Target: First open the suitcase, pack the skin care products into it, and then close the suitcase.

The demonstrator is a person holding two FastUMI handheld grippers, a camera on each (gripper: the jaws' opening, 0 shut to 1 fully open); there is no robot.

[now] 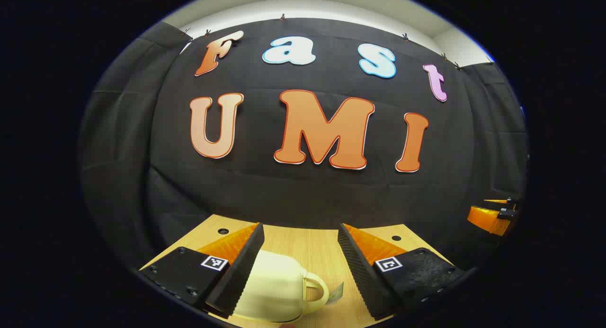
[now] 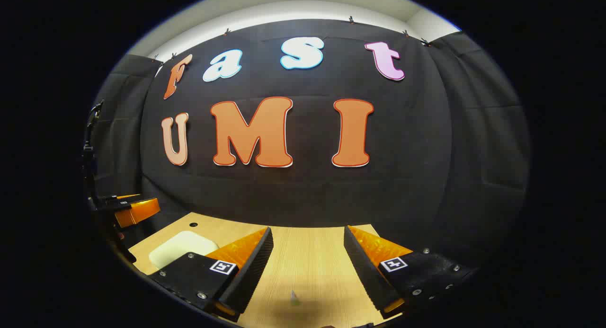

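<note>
A small cream suitcase (image 1: 274, 288) with a looped handle on its right side lies flat and closed on the wooden table, below my left gripper (image 1: 300, 231), whose fingers stand wide apart above it. In the right gripper view the suitcase (image 2: 182, 247) lies at the left, beyond the left finger. My right gripper (image 2: 307, 233) is open over bare wood, with a small pale tip of an object (image 2: 294, 297) low between its fingers. Each gripper also sees the other: the right one (image 1: 494, 214) at the far right, the left one (image 2: 130, 209) at the far left.
The wooden table (image 2: 307, 261) ends at the black cloth wall just beyond the fingers. Small dark holes (image 1: 223, 231) mark its far corners. A greenish sliver (image 1: 336, 292) lies beside the suitcase handle.
</note>
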